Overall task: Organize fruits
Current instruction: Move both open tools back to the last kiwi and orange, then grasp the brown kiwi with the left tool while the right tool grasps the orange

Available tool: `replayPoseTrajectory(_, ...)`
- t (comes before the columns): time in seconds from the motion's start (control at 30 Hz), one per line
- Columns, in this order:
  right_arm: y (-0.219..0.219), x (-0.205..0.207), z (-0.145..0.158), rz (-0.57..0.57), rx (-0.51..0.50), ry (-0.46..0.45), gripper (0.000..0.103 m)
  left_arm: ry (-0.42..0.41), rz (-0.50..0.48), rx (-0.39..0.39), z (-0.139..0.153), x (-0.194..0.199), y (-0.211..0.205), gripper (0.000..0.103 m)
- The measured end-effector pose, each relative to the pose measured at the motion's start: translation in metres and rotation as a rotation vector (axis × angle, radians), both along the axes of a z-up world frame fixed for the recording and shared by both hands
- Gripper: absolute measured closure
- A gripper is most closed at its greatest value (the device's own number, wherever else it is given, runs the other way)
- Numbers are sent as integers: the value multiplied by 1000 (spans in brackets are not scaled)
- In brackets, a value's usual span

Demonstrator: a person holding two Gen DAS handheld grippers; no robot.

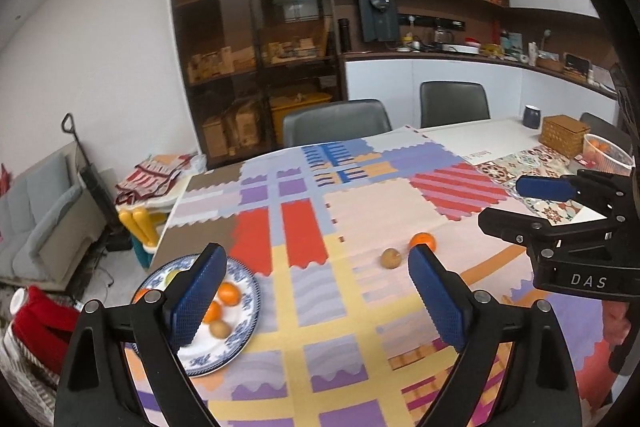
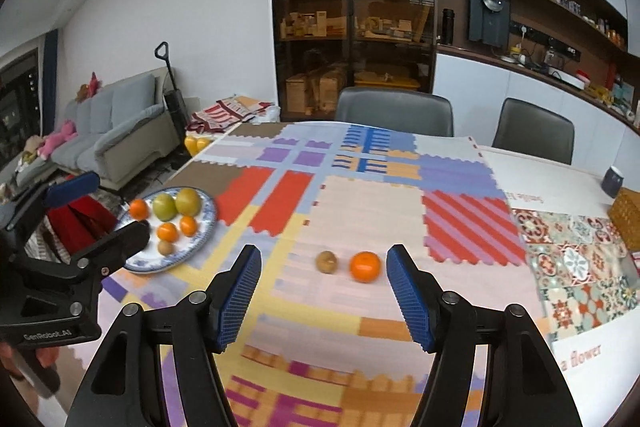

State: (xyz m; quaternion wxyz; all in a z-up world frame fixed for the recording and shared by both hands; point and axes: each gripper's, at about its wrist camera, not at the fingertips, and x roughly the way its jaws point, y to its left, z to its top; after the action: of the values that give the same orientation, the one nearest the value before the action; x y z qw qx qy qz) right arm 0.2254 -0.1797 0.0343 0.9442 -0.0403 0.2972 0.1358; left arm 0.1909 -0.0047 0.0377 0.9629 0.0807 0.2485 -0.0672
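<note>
A blue-and-white plate at the table's left holds three oranges, two green fruits and a brown kiwi; it also shows in the left wrist view, partly behind a finger. A loose orange and a loose kiwi lie side by side on the patchwork cloth, also seen in the left wrist view as orange and kiwi. My right gripper is open and empty, just short of the two loose fruits. My left gripper is open and empty, between plate and loose fruits.
A wicker box, a dark mug and a clear plastic container stand at the table's far right. Two grey chairs stand behind the table. A sofa is off to the left.
</note>
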Motion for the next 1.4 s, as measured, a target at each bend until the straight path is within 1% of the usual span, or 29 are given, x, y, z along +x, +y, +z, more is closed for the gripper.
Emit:
replayPoseTrajectory(0.17, -15, 4, 0, -4, -18, 0, 37, 4, -52, 7, -3, 10, -16, 10)
replayPoseTrajectory(0.3, -23, 11, -6, 4, -31, 15, 37, 11, -97, 21, -12, 21, -28, 10)
replayPoseTrajectory(0.5, -30, 28, -24, 26, -48, 61, 37, 55, -148, 62, -34, 43, -45, 10)
replayPoseTrajectory(0.87, -36, 66, -65, 72, -78, 149, 37, 70, -256, 121, -69, 78, -62, 11)
replayPoseTrajectory(1.03, -36, 87, -87, 92, -78, 207, 37, 102, -276, 145, -88, 98, -66, 11)
replayPoseTrajectory(1.1, -36, 95, -97, 99, -81, 226, 37, 130, -290, 150, -97, 108, -67, 13)
replayPoseTrajectory(1.27, -34, 112, -114, 118, -97, 252, 38, 189, -323, 165, -117, 129, -70, 18)
replayPoseTrajectory(1.4, -30, 123, -123, 146, -100, 268, 39, 210, -364, 180, -128, 141, -74, 19)
